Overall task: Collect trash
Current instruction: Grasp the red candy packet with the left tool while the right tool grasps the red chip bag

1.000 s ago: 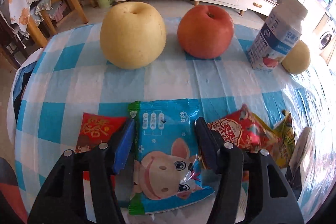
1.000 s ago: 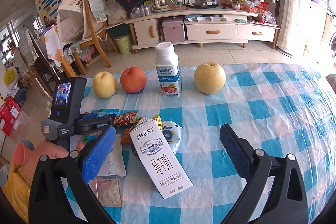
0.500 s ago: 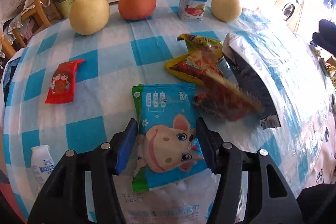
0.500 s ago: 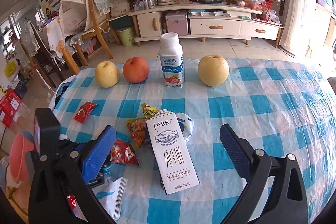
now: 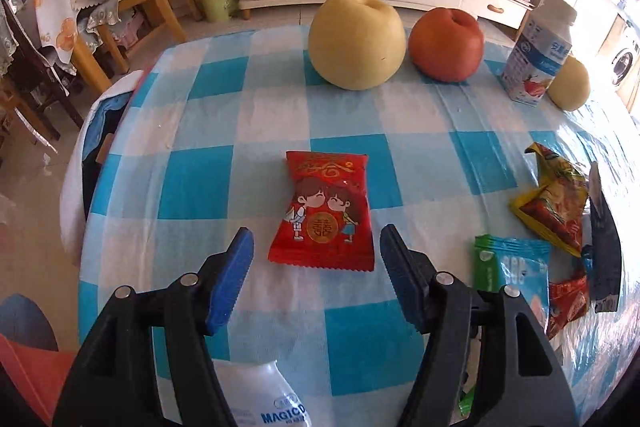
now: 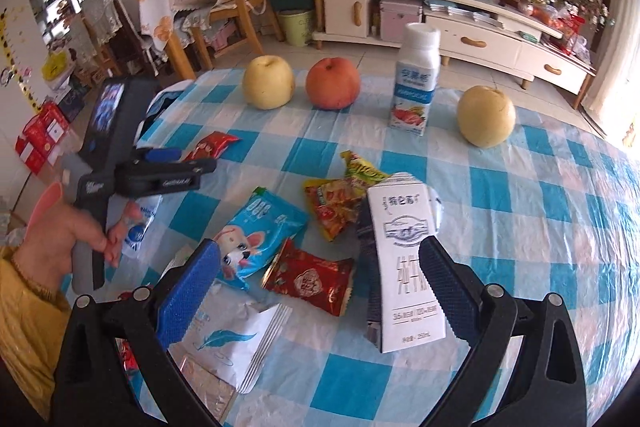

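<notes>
L gripper [image 5: 316,259] wide open, nothing held, hovering low w/ blue pads either side of the near end of a red wrapper [image 5: 326,211], not touching it; wrapper lies flat, long axis along the fingers, so prob. lined up for a straight pinch across its width. R gripper [image 6: 316,279] also wide open, empty, above the main trash cluster: blue cartoon wrapper [image 6: 256,231], red foil wrapper [image 6: 308,277], yellow/red snack bag [image 6: 340,195], milk carton [image 6: 404,263] lying on its side, white tissue pack [image 6: 232,335] near the counter's front edge. Small white bottle [image 5: 272,399] lies under L gripper. Carton sits just inside R gripper's right pad; can't tell if touching. Judgement: trash still scattered, none collected that I can see; no bin or bag evident on counter. Keepers stand apart at the far side in a row: pear [image 5: 356,43], apple [image 5: 446,45], yogurt bottle [image 5: 536,55], 2nd pear [image 6: 486,117]. Counter [image 5: 200,131] has a blue/white check cloth under glossy clear film, so flat wrappers may slide or cling. Room behind: white TV cabinet [image 6: 440,23], wooden chair [image 6: 224,7] w/ cloth draped, green bucket [image 5: 216,1] on tile floor.
</notes>
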{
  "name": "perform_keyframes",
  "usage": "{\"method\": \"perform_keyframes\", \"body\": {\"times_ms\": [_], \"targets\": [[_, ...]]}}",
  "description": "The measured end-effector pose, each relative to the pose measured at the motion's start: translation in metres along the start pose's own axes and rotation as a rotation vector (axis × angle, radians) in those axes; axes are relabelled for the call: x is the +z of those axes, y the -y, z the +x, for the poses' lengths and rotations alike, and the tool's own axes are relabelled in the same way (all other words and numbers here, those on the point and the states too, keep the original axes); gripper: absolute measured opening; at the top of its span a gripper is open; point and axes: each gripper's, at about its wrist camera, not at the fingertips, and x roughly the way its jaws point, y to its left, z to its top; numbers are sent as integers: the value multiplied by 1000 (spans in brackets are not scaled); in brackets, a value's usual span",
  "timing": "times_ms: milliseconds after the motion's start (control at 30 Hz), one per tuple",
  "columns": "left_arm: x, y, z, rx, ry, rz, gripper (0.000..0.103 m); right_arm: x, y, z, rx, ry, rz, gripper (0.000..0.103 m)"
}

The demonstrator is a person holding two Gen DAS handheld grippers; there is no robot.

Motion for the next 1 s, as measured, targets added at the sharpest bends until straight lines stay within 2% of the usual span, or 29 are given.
{"method": "perform_keyframes", "body": {"times_ms": [133, 200, 400, 633, 733, 767, 800, 867, 1000], "targets": [[5, 4, 10, -1, -20, 11, 64, -6, -16, 18, -4, -57, -70, 98], [7, 4, 17, 2, -29, 21, 53, -8, -19, 24, -3, -74, -81, 98], [4, 3, 18, -21, -4, 3, 51, -14, -31, 35, 34, -114, -115, 98], [-11, -8, -15, -58, 70, -59, 48, -28, -62, 47, 101, -169, -259, 98], [-21, -16, -35, -74, 110, -89, 47, -33, -73, 52, 184, -200, -274, 98], [-23, -20, -41, -77, 123, -103, 31, -34, -77, 53, 210, -208, -276, 98], [-27, -24, -47, -85, 127, -122, 8, -36, -83, 53, 235, -216, -285, 98], [-33, -33, -57, -107, 146, -164, 8, -40, -97, 51, 273, -218, -311, 98], [-49, -41, -64, -118, 146, -186, 8, -48, -121, 51, 313, -234, -343, 98]]}}
